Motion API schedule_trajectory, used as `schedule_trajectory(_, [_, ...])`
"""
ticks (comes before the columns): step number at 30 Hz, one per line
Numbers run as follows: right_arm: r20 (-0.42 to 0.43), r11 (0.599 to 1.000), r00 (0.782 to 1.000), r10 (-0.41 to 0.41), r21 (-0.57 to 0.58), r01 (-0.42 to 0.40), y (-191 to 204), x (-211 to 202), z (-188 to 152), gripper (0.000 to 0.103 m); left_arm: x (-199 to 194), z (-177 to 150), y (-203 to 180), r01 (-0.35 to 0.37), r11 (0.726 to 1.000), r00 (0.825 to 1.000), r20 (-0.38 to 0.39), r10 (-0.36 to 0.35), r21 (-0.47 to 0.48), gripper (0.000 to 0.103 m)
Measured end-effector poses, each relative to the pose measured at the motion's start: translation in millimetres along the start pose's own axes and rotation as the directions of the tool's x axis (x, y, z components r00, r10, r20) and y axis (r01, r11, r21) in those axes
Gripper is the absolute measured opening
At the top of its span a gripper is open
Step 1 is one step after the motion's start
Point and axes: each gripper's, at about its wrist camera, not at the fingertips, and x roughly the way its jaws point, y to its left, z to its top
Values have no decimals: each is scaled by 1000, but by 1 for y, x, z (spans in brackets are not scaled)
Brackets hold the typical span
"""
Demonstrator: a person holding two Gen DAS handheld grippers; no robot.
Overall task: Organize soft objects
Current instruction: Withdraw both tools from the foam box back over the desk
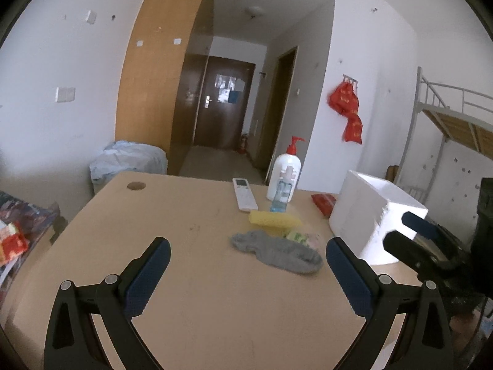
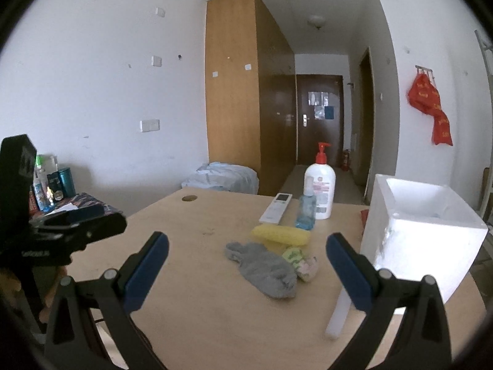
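Note:
A grey sock (image 1: 277,251) (image 2: 262,268) lies on the wooden table (image 1: 185,215) (image 2: 200,308). Behind it lies a yellow sponge (image 1: 274,219) (image 2: 280,235). A small green and pink soft item (image 1: 303,236) (image 2: 300,260) lies right of the sock. A white foam box (image 1: 374,212) (image 2: 422,234) stands open at the right. My left gripper (image 1: 248,265) is open and empty, above the table in front of the sock. My right gripper (image 2: 248,262) is open and empty, near the sock; it also shows in the left wrist view (image 1: 409,231) by the box.
A white remote (image 1: 245,194) (image 2: 275,206), a white pump bottle (image 1: 285,174) (image 2: 320,189), a small blue bottle (image 1: 280,199) (image 2: 306,211) and a red packet (image 1: 323,202) stand at the table's back. A white foam strip (image 2: 337,317) lies by the box.

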Motion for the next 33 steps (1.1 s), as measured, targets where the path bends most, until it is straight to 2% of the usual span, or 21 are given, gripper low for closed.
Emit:
schedule_trajectory(8, [-2, 999, 999, 37, 2, -37, 16, -19, -12, 103, -30, -27, -9, 10, 1000, 999, -37, -10, 18, 101])
schedule_trajectory(14, [-5, 999, 999, 51, 7, -51, 18, -22, -15, 103, -27, -33, -15, -9, 999, 999, -47, 11, 33, 101])
schedule_trajectory(20, [-24, 999, 999, 33, 9, -33, 11, -11, -14, 103, 4, -28, -8, -80, 997, 997, -8, 80, 20, 101])
schedule_trajectory(28, [-57, 999, 997, 45, 3, -45, -2, 12, -8, 103, 56, -6, 5, -132, 991, 990, 46, 131, 10, 101])
schedule_trajectory(33, [-97, 997, 993, 68, 34, -65, -14, 36, -9, 103, 96, 9, 2, -149, 988, 988, 35, 148, 38, 101])
